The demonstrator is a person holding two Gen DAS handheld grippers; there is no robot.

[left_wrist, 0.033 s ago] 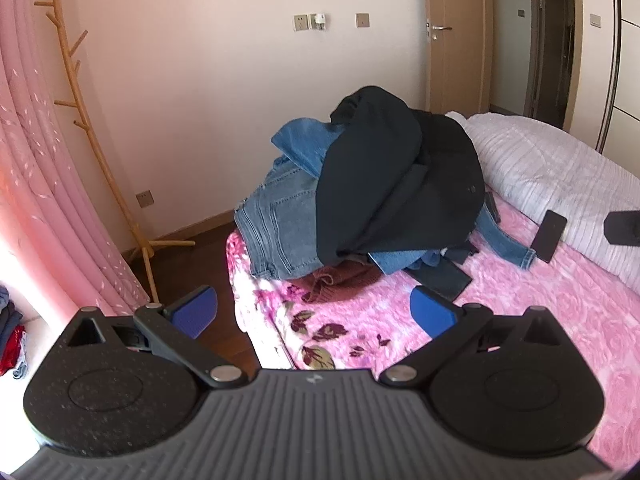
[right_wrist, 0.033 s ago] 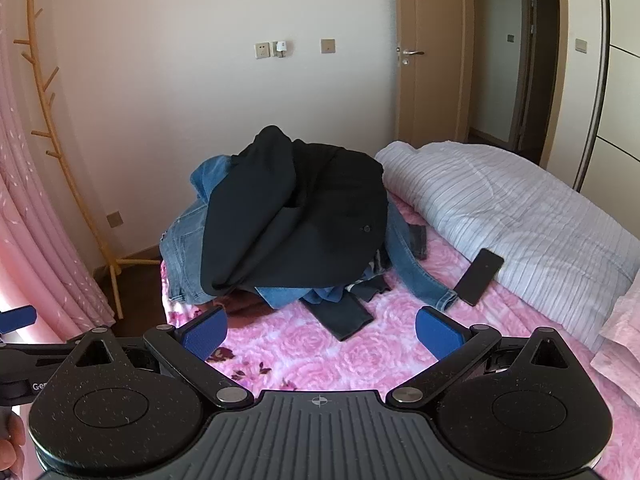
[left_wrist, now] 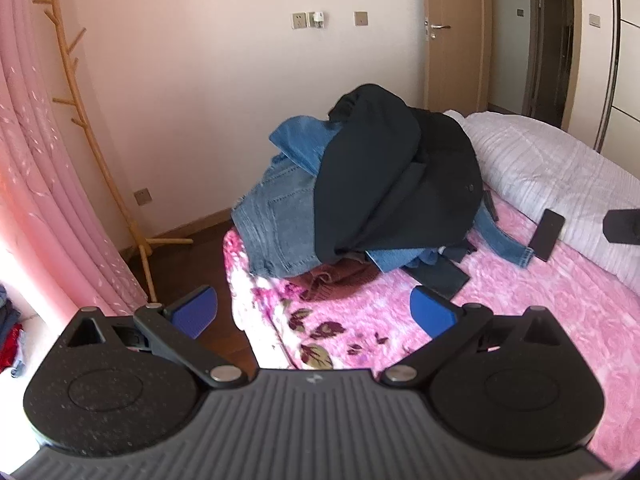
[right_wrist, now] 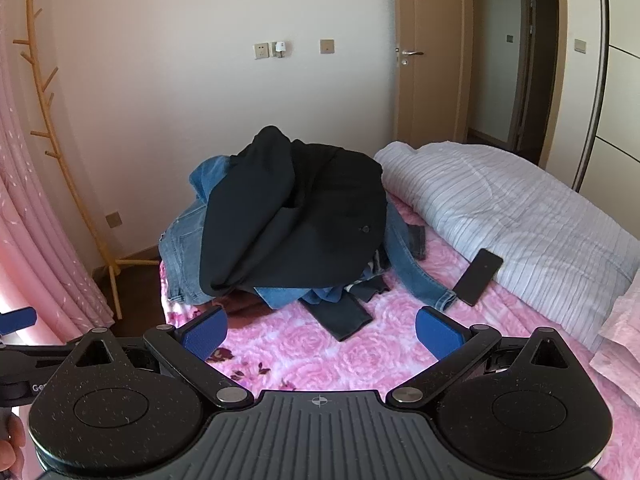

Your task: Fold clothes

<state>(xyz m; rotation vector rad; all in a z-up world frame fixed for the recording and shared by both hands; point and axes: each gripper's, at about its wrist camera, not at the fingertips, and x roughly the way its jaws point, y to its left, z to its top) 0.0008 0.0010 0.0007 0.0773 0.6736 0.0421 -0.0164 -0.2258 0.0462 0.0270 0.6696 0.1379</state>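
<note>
clothes heap [right_wrist: 288, 220] sits in a mound at the far corner of the bed [right_wrist: 320, 352], on the pink rose-print blanket near the wall. nothing in it reads as folded from my two views. a black jacket [left_wrist: 396, 176] is draped over the top, crumpled, one button showing. under it, light blue jeans [left_wrist: 276, 220] hang over the bed's edge on the left, and a second denim leg [right_wrist: 416, 268] trails out to the right toward a phone. a dark strip of cloth [right_wrist: 340, 316] pokes out of the front of the mound, flat on the blanket. a reddish-brown knit [left_wrist: 336, 280] is wedged at the base.

no tidy stack of finished pieces anywhere on the bed that i can see. my judgement: the whole mound is left to fold; whatever may lie folded out of frame, i cannot tell.

left tool [left_wrist: 314, 312]: fingers spread wide, nothing between the blue pads, held above the near bed corner, well short of the heap. right tool [right_wrist: 320, 332]: also spread, empty, over bare blanket in front of the heap.

around: black phone [right_wrist: 478, 276] lying against a rolled striped white duvet [right_wrist: 520, 216] to the right. wooden coat stand [left_wrist: 92, 140] by the pink curtain [left_wrist: 36, 200] on the left. a few coloured clothes [left_wrist: 10, 332] at the far left edge, too small to judge.
</note>
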